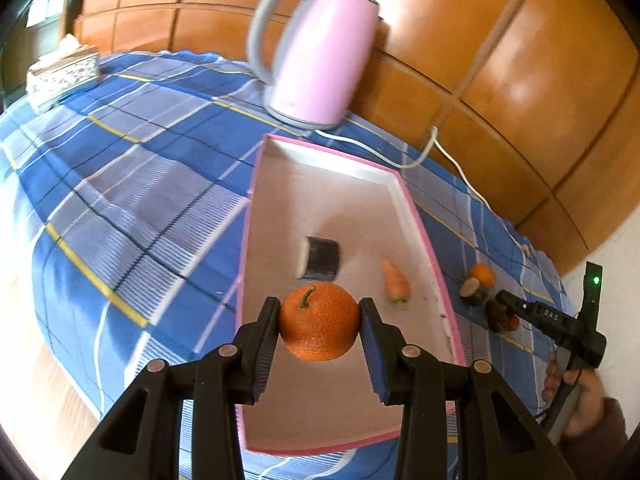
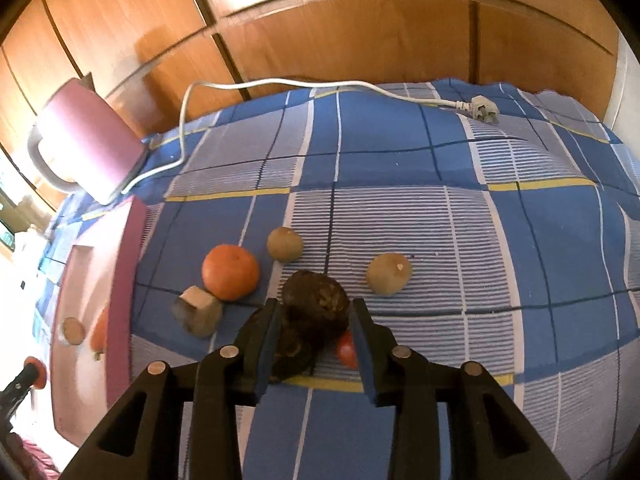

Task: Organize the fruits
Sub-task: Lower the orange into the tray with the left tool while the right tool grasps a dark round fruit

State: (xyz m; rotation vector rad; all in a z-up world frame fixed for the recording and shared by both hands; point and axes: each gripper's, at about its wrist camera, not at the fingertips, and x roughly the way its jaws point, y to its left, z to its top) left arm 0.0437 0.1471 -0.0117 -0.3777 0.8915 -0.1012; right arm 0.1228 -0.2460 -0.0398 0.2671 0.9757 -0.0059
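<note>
Pink kettle point(image 1: 316, 52) with grey handle stands on the blue checked cloth point(image 1: 132, 184), near the far edge, close to the wooden panelled wall point(image 1: 500, 60). White cord point(image 2: 280, 84) runs from the kettle base along the cloth's far edge, ends in a plug point(image 2: 485, 113) lying loose. Patterned box point(image 1: 62, 74) at far left corner, blurred.

You see a woven checked cloth point(image 2: 400, 208) under glossy wood panelling point(image 2: 340, 32). Your tangerine point(image 1: 318, 322) has dimpled skin; the kettle point(image 1: 320, 52) looks smooth, slightly shiny.
</note>
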